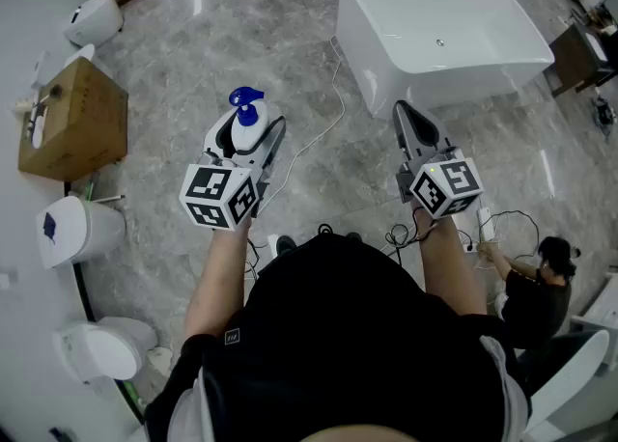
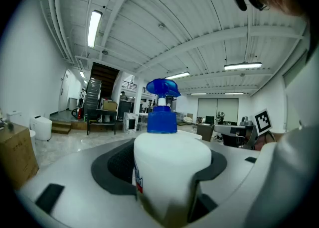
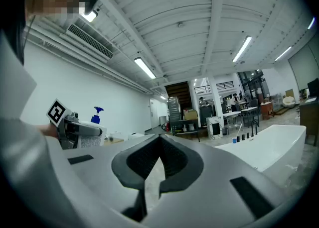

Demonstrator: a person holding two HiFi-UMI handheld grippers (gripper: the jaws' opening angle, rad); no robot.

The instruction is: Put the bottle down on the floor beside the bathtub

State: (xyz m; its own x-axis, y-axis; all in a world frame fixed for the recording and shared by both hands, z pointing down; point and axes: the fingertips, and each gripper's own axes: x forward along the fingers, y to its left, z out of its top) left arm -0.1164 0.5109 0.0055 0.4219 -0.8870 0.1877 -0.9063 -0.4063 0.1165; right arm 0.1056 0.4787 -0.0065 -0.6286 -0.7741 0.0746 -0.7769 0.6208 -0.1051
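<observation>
Bottle (image 1: 247, 122) clamped upright in left gripper (image 1: 253, 144), above floor (image 1: 193, 64)

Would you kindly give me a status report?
Left gripper shut on bottle, not yet down. Right gripper shut, empty. White cable on floor beside bathtub.

1. Left forearm (image 1: 217, 276) bare, stretched out toward 12 o'clock in the head view.
2. Left gripper (image 1: 249, 133) tipped slightly nose-down, its marker cube (image 1: 220, 195) at the wrist end.
3. Left fingers (image 2: 70, 182) spread wide, pads pressed on both sides of the upright bottle (image 2: 169, 162).
4. Right forearm (image 1: 449, 266) bare, reaching toward 12 o'clock beside the left.
5. Right gripper (image 1: 404, 110) level, pointing about 11 o'clock, fingers closed tip to tip with nothing between them.
</observation>
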